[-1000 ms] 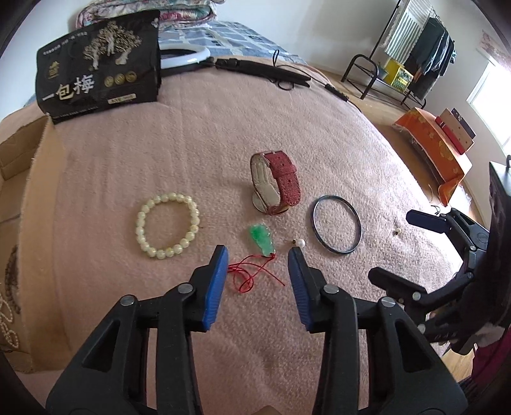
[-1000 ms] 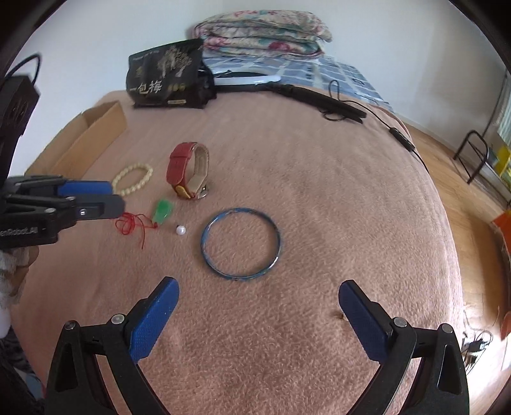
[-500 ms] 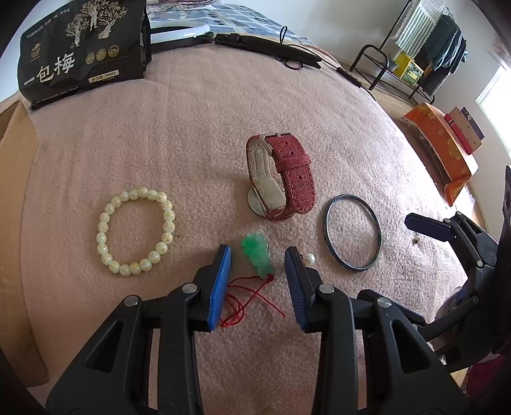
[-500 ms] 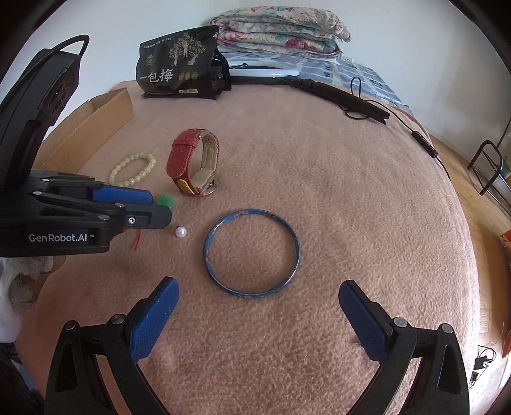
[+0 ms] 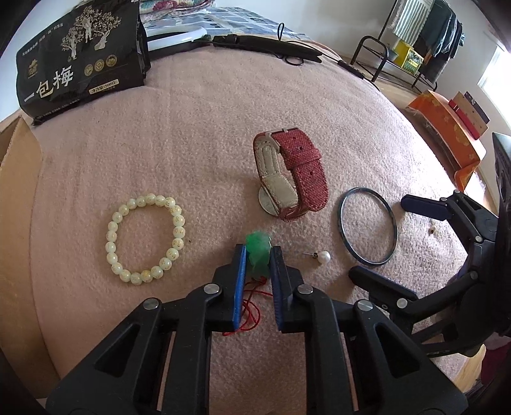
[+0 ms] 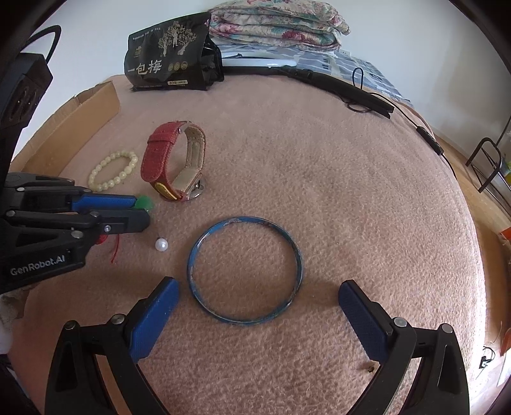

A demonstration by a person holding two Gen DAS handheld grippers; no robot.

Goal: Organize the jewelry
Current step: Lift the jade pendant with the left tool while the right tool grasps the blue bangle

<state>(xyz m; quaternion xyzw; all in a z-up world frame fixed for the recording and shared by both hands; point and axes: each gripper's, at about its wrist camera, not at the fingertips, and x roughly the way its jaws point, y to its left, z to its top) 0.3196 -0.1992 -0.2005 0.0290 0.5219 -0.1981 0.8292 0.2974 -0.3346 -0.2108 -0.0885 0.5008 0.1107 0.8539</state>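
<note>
We see a pink fleece blanket [image 5: 207, 134] spread over a bed, w/ jewelry laid out on it. Our left gripper [image 5: 258, 255] sits low at the blanket, its blue pads pinching a green jade pendant [image 5: 259, 252] from both sides; the pendant's red cord [image 5: 249, 311] trails back in loops btwn the gripper's arms. Whether the pendant is lifted or resting on the fleece, we can't tell. Left of the pendant lies a pale bead bracelet [image 5: 145, 237], flat & round, apart from the gripper. Just right of the pendant is a pearl earring [image 5: 323, 257] w/ its post pointing left, near but not touching. Beyond the pendant a red watch [image 5: 295, 174] stands on edge, strap looped shut, cream lining showing. Right of the pearl a thin dark-blue bangle [image 6: 244, 271] lies flat. Our right gripper [image 6: 258, 316] hovers by the near rim of the bangle, fingers spread wide & holding nothing, the blue pads [image 6: 153, 314] flanking the ring w/o touching it. In the right wrist view, the left gripper comes in from the left edge, a bit of green showing at its tips. At the far end of the blanket stands a black snack bag [image 5: 80, 54] w/ gold tree print; a cardboard box [image 5: 16, 198] edges the left side. A folded floral quilt [image 6: 278, 22] lies behind.
</note>
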